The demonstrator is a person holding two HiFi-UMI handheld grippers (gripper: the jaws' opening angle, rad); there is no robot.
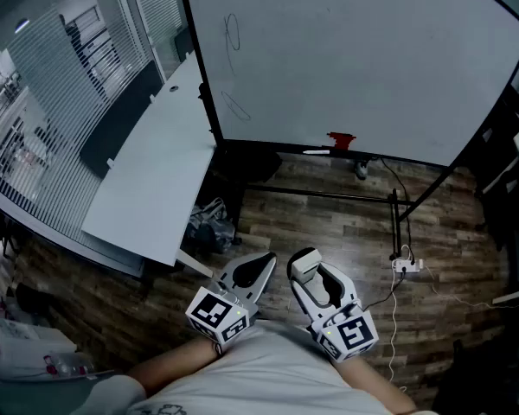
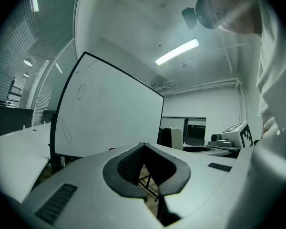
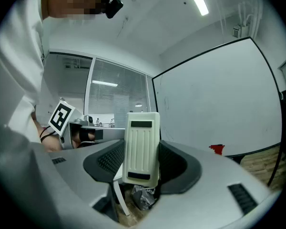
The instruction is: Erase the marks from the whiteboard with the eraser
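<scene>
the right hand-held gripper clamps the eraser upright. the left hand-held gripper is closed, empty. both are well apart from the whiteboard, with marks at its left.
</scene>
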